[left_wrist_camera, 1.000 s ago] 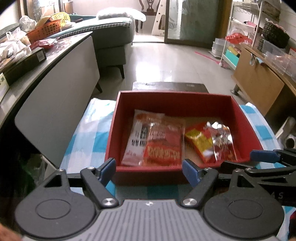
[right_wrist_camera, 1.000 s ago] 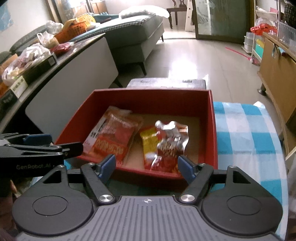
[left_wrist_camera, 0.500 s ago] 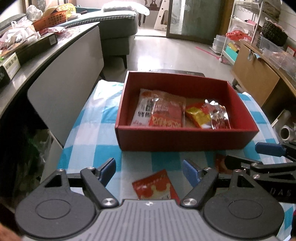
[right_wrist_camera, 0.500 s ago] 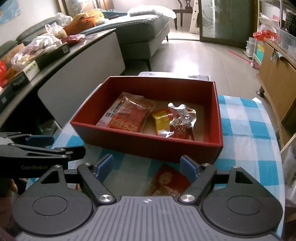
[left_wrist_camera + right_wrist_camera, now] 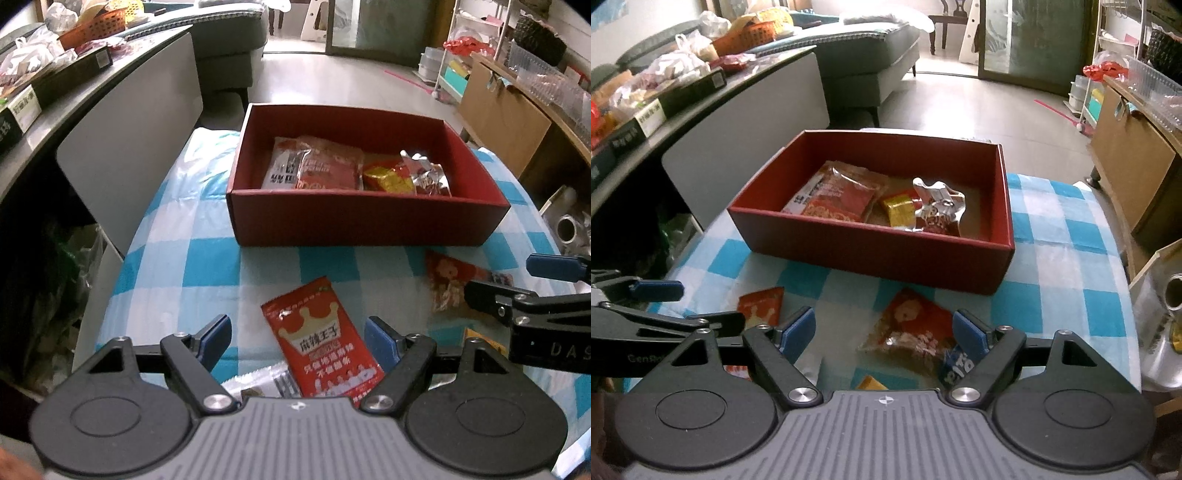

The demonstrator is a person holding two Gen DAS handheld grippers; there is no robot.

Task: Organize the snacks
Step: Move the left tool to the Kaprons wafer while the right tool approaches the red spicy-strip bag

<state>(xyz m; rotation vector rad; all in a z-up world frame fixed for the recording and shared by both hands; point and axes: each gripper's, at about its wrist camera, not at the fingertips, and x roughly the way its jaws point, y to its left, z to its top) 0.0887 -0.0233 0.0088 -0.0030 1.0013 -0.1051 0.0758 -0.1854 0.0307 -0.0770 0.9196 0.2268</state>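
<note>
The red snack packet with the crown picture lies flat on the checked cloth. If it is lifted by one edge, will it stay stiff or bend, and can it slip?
The red crown packet looks like a thin, flat film pouch, so it would probably bend and hang when lifted by one edge. Its surface shines, so it may be slippery between pads. It seems light, and a push would likely slide it over the checked cloth rather than tip it.

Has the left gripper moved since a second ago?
Yes. The left gripper has pulled back from the red box and now hangs over a red snack packet.
</note>
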